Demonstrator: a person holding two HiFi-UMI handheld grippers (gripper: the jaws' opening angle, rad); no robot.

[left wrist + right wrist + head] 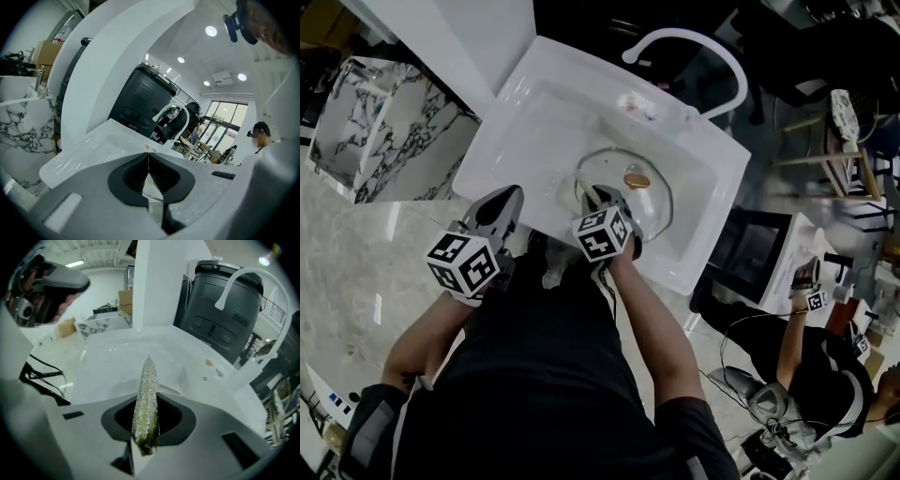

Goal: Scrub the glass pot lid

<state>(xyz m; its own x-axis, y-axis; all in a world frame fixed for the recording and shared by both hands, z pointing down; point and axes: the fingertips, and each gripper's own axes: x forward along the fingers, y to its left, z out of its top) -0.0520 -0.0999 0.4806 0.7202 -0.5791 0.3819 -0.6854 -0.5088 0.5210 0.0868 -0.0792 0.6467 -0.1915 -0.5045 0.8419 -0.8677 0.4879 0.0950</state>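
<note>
Head view: glass pot lid point(652, 204) lies in sink point(534, 103); right hand-held gripper point(596, 196) clamps scrub pad point(145, 404) at its near edge, left hand-held gripper point(148, 159) closed, empty; scrubbing seemingly starting, next press pad down.

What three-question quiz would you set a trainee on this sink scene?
1. True or false: the left gripper has its jaws wide apart.
2. The right gripper is shut on: A) a silvery-green scrubbing pad; B) a plastic bottle; C) nothing.
3. Fill in: the round glass pot lid with a brown knob lies in the white ____.

Key: 1 false, the jaws meet; 2 A; 3 sink.
</note>
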